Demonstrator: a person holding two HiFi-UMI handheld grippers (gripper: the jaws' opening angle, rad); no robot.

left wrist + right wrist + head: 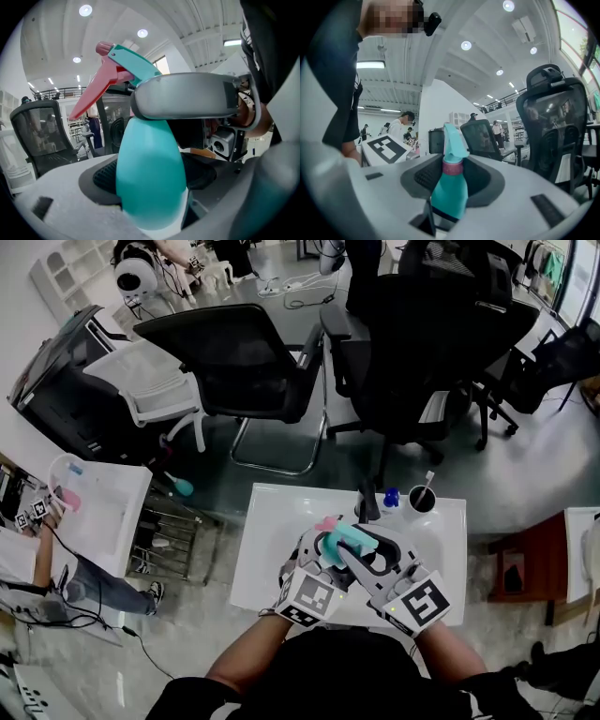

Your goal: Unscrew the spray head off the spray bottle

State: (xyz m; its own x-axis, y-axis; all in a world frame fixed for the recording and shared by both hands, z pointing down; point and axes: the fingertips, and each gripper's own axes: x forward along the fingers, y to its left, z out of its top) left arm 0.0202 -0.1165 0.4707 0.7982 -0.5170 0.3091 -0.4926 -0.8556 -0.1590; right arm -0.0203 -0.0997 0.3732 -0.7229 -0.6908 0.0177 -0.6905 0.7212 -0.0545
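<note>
I hold a teal spray bottle (354, 540) above the white table (267, 531), its spray head with the pink trigger (326, 523) pointing away from me. My left gripper (319, 554) is shut on the bottle's rounded body (150, 178), which fills the gap between its jaws. In the left gripper view the teal head and pink trigger (101, 86) rise above it, with a grey jaw of the other gripper crossing at the neck. My right gripper (452, 169) has its dark pads against the pink collar (452, 167) under the spray head (452, 139).
At the table's far edge stand a dark bottle (367, 505), a small blue-capped bottle (390, 495) and a black cup (422, 499) with a stick in it. Black office chairs (234, 362) stand beyond the table. A brown stool (525, 563) is at the right.
</note>
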